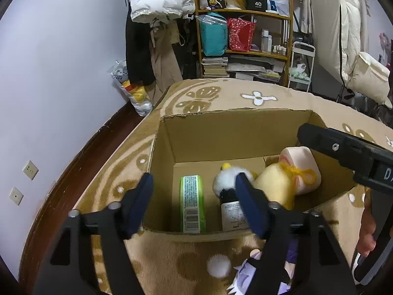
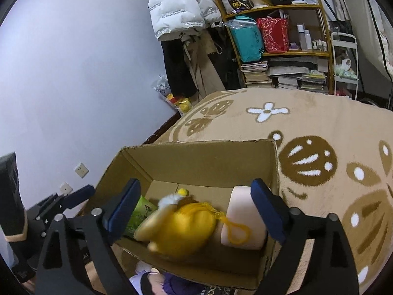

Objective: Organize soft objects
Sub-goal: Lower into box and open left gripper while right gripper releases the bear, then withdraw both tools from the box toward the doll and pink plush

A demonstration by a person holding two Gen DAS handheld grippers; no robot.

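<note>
An open brown cardboard box [image 1: 235, 132] sits on the tan patterned blanket [image 1: 282, 98]. Inside, a green wipes packet [image 1: 192, 204] lies left, a yellow plush toy [image 1: 277, 184] right, a wooden bookshelf [image 1: 245, 12] far behind.

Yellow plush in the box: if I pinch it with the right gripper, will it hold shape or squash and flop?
The yellow plush looks stuffed and rounded, so it will probably squash between the fingers and sag. It likely weighs little for its bulk. Its cord loop hangs loose over the pink block and might snag. The right gripper hangs open above it.
</note>
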